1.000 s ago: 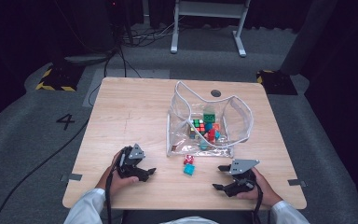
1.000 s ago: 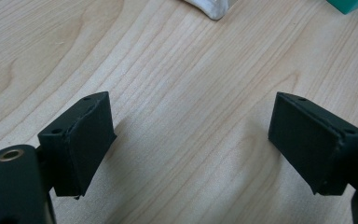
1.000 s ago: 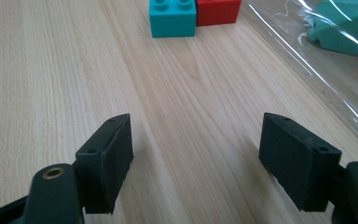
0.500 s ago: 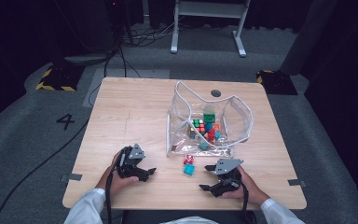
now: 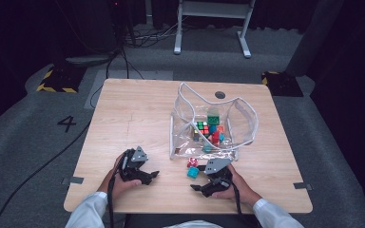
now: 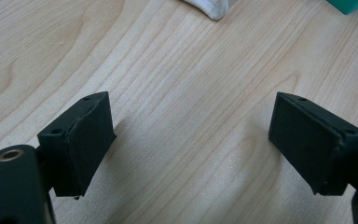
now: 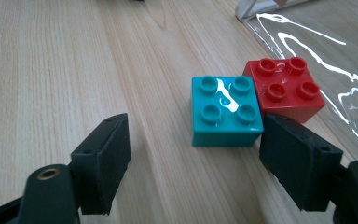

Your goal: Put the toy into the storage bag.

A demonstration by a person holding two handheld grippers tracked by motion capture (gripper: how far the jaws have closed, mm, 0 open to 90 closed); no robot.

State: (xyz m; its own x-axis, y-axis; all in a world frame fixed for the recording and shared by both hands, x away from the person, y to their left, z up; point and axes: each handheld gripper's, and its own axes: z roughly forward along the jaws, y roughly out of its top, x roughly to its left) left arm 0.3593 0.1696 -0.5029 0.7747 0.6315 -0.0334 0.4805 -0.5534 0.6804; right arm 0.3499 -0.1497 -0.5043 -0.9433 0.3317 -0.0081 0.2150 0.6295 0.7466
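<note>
A teal four-stud brick (image 7: 227,112) lies on the wooden table (image 5: 133,118), touching a red four-stud brick (image 7: 284,88) behind it. From above, the teal brick (image 5: 193,172) and red brick (image 5: 192,163) sit just in front of a clear plastic bag (image 5: 209,123) holding several coloured bricks and a puzzle cube. My right gripper (image 7: 196,158) is open, low over the table, its right jaw beside the teal brick's corner; the right gripper (image 5: 200,186) is near the front edge. My left gripper (image 6: 191,140) is open over bare wood, and the left gripper (image 5: 149,176) rests at the front left.
The bag's white-trimmed edge (image 7: 254,10) lies close to the right of the two bricks. A round hole (image 5: 220,95) is in the tabletop behind the bag. A metal stand (image 5: 211,21) and cables are on the floor beyond the table.
My right gripper has slid left along the front of the table toward the teal brick. The left gripper has stayed put.
</note>
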